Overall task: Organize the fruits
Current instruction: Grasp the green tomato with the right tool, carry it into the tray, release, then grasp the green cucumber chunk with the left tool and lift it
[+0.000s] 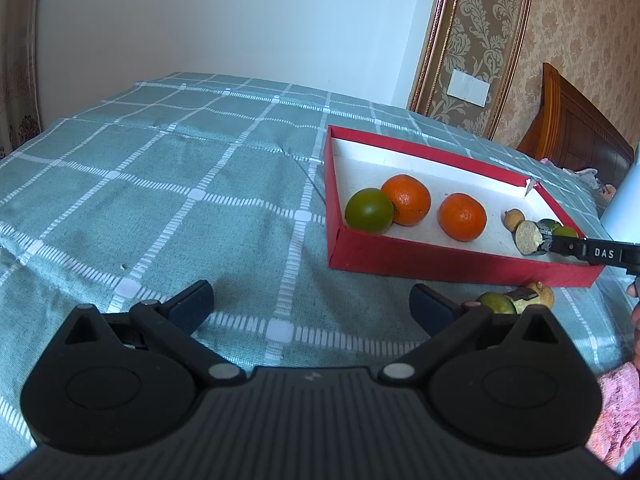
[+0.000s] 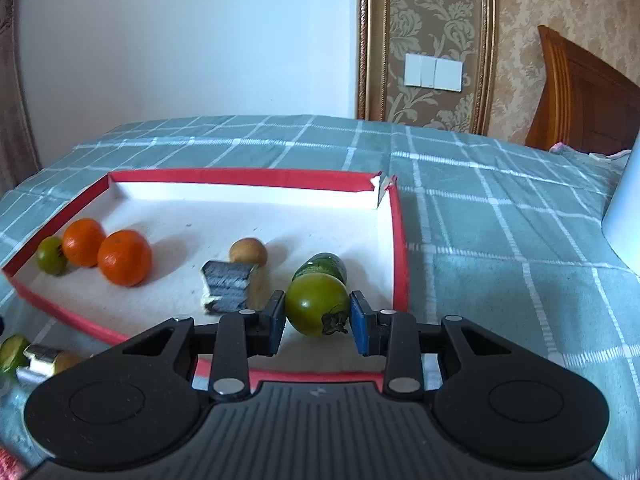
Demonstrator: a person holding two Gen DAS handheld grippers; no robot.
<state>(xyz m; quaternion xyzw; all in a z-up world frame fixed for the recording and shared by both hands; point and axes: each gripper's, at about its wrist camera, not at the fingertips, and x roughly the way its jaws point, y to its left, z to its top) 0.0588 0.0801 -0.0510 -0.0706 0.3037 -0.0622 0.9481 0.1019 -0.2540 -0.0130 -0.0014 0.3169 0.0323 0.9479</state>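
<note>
A red box [image 1: 400, 254] with a white floor lies on the bed. Inside it are two oranges [image 1: 406, 199] [image 1: 462, 216], a green tomato [image 1: 369, 211], a small brown fruit [image 2: 248, 251], a dark green fruit [image 2: 322, 266] and a grey striped chunk [image 2: 228, 288]. Over the box's near right corner, my right gripper [image 2: 318, 312] is shut on another green tomato [image 2: 316, 306]. It reaches in from the right in the left wrist view, right gripper [image 1: 556, 240]. My left gripper [image 1: 312, 304] is open and empty over the cover, in front of the box.
Outside the box, near its front edge, lie a green fruit [image 1: 496, 303], a brown fruit [image 1: 542, 296] and a silvery piece [image 2: 40, 356]. A teal checked cover [image 1: 180, 184] spreads left. A white object [image 2: 624, 220] stands at right, and a pink cloth [image 1: 616, 412] lies nearby.
</note>
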